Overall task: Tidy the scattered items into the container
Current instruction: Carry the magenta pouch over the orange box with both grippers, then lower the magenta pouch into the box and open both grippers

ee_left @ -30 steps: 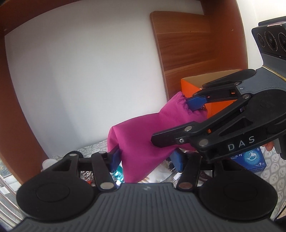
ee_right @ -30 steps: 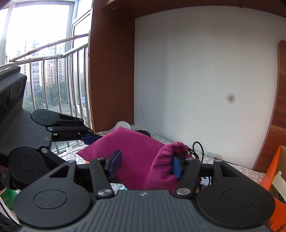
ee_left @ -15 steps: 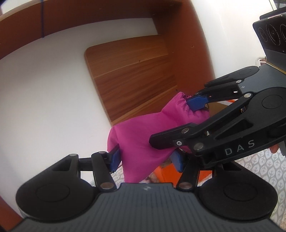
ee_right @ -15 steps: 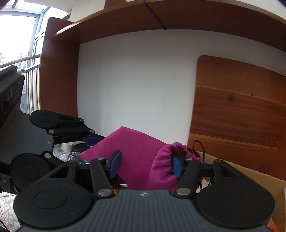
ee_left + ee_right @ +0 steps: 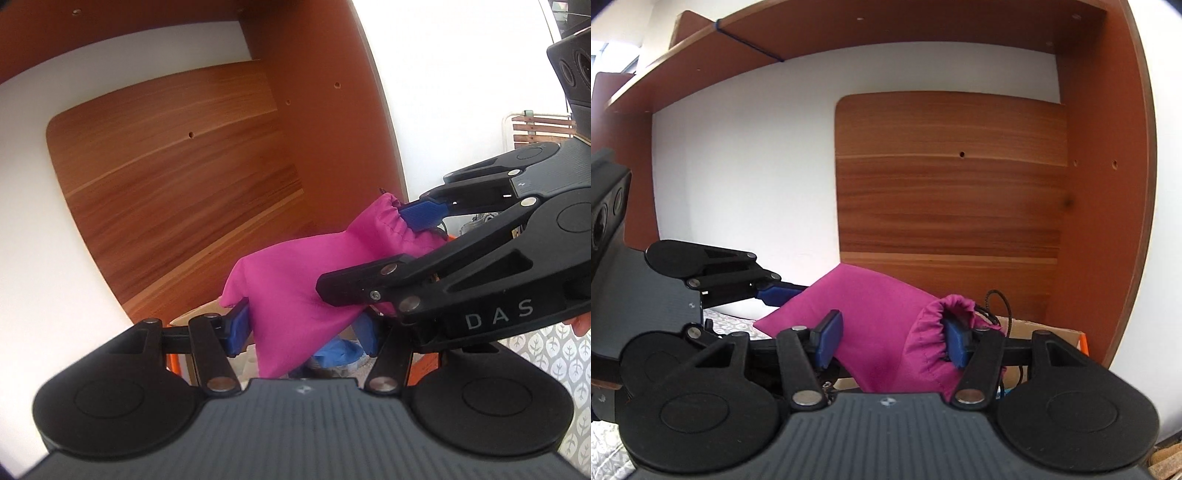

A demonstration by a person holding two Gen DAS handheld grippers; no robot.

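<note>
A magenta drawstring pouch (image 5: 295, 280) hangs in the air, held from both ends. My left gripper (image 5: 303, 332) is shut on its plain bottom end, a blue pad on each side. My right gripper (image 5: 892, 343) is shut on the gathered mouth end (image 5: 934, 332), where the black cord (image 5: 997, 302) sticks out. In the left wrist view the right gripper (image 5: 391, 251) reaches in from the right. The orange box (image 5: 176, 325) with cardboard flaps (image 5: 1045, 328) lies just below and behind the pouch, mostly hidden.
A leaning wooden panel (image 5: 949, 177) and the red-brown shelf side (image 5: 1108, 184) stand close behind the box. Something blue (image 5: 336, 352) lies inside the box. A leaf-patterned cloth (image 5: 546, 350) covers the surface at the right.
Both grippers have carried the pouch sideways, away from the window and white wall, to the wooden panel. The orange box now sits under the pouch. Both grips are unchanged.
</note>
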